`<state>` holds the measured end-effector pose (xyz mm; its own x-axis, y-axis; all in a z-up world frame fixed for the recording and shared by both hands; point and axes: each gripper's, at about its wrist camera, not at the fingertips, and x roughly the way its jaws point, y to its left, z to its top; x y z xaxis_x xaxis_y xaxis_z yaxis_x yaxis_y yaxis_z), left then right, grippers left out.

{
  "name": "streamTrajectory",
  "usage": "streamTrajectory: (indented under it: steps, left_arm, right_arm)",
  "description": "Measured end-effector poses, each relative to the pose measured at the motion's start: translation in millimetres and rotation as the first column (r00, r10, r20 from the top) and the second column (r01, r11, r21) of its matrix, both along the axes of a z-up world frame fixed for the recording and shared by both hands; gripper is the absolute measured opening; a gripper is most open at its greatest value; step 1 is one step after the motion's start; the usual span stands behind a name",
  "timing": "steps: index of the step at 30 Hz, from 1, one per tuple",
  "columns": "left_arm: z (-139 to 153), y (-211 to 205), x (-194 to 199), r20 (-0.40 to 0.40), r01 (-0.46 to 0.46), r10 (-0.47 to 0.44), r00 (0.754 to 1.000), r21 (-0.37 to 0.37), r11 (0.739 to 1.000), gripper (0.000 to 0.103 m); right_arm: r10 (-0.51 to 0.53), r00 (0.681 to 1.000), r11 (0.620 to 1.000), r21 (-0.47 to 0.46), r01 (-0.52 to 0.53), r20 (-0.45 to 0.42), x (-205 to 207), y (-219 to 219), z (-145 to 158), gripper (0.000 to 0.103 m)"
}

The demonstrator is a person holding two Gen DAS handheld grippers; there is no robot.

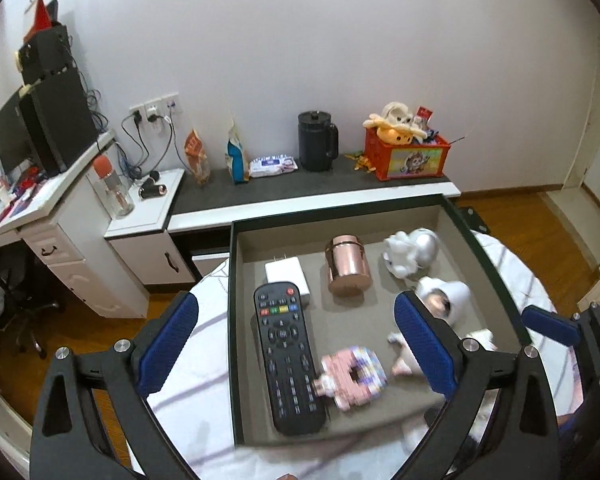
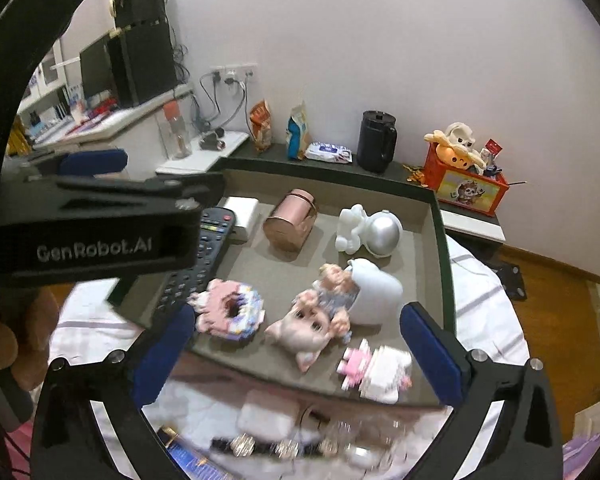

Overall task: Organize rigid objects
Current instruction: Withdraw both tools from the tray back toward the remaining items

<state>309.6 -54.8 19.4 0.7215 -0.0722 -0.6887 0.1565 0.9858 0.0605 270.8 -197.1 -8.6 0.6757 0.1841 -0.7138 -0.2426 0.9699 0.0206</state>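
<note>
Your left gripper [image 1: 296, 344] hangs wide apart and empty over the tray [image 1: 485, 248], its blue pads [image 1: 168, 344] straddling the lower middle of the left wrist frame. Between them lies the black remote [image 1: 287, 356], its long axis running roughly up and down the frame, buttoned top end near the white charger [image 1: 286, 274]. That long axis runs about parallel to your pads, so closing across the remote's narrow width looks the natural grasp if you want it. The pink block donut [image 1: 354, 376] touches its lower right side.

Your right gripper [image 2: 294, 350] is likewise spread wide, holding nothing. Just ahead of it, at the centre of the right wrist frame, the pink cat figurine [image 2: 302, 330] lies tipped over against a small doll [image 2: 334, 284] that leans out of a white egg-shaped shell [image 2: 374, 292]. To the lower right sits a pink-and-white block figure [image 2: 376, 370], close to the tray's near edge. Further up the frame are the copper tin [image 2: 290, 224], lying on its side, and the astronaut figure [image 2: 370, 230].

Below the tray's near edge, at the bottom of the right wrist frame, blurred items [image 2: 284, 436] wait outside on the white cloth; I cannot tell what they are. They lie nearer your right gripper than your left, so reaching them means drawing the right one back and down, toward you.
</note>
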Motion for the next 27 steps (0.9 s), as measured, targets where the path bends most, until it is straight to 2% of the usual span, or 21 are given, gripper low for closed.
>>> streamTrajectory:
  steps: [11,20,27]
  left_arm:
    - [25,6,-100,0.069,-0.03,0.032,0.997,-0.032,0.999,0.103]
    - [16,12,-166,0.063,-0.044,0.047,0.997,-0.054,0.998,0.103]
    - [1,11,-197,0.033,-0.056,0.059,0.998,-0.077,0.995,0.103]
  right_arm:
    - [-0.057,0.996,0.996,0.065,0.053,0.063,-71,-24,31,0.103]
    - [-0.066,0.994,0.993,0.106,0.056,0.092,-120,-26,41,0.103]
    - [-0.058,0.994,0.992,0.122,0.046,0.097,-149,-25,41,0.103]
